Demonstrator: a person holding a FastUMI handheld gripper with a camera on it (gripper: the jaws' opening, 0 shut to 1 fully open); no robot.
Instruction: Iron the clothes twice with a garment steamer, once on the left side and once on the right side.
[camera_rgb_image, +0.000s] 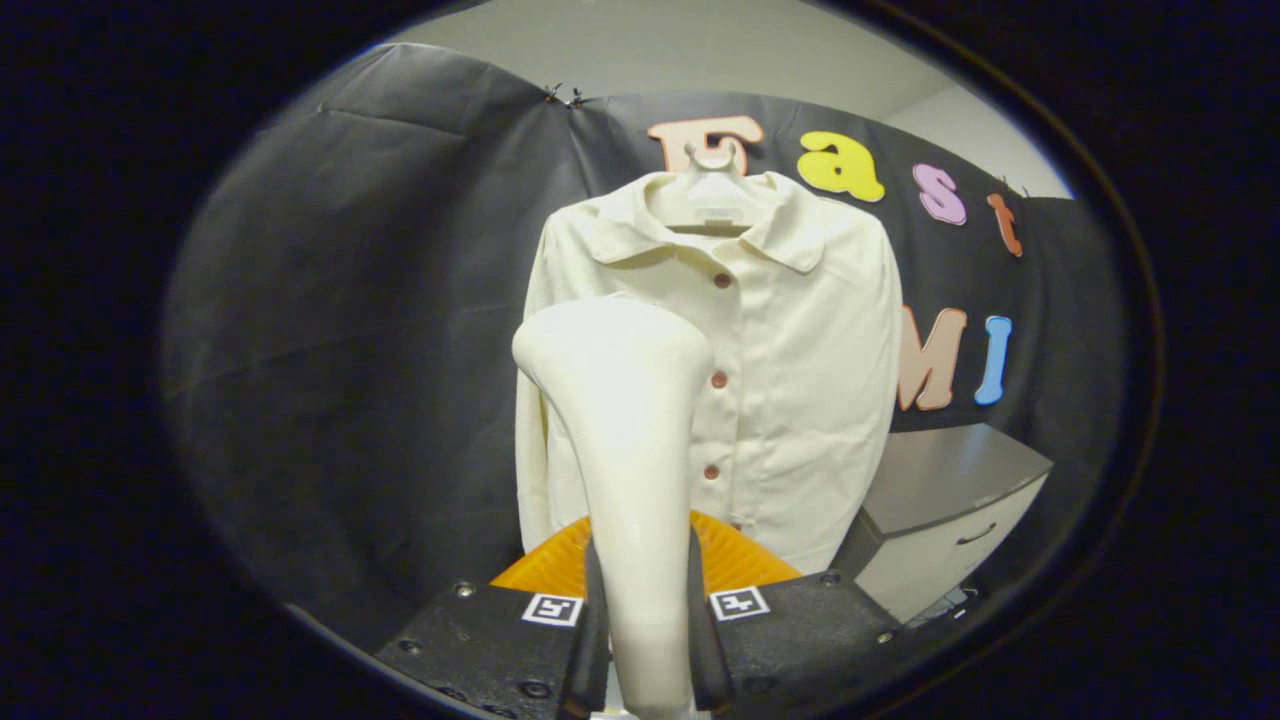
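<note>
While our tool (645, 640) pinches the garment steamer (625, 440) by its handle, long axis upright, we see its head face the hanging shirt (790, 380).

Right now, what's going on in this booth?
A person is working a handheld gripper whose two fingers are clamped on the handle of a cream garment steamer. The steamer's head is raised in front of a cream button-up shirt that hangs on a hanger against the dark booth wall. The head sits over the shirt's left half as seen from the gripper; whether it touches the fabric cannot be told. A grey cabinet stands beside the shirt, lower down.
</note>
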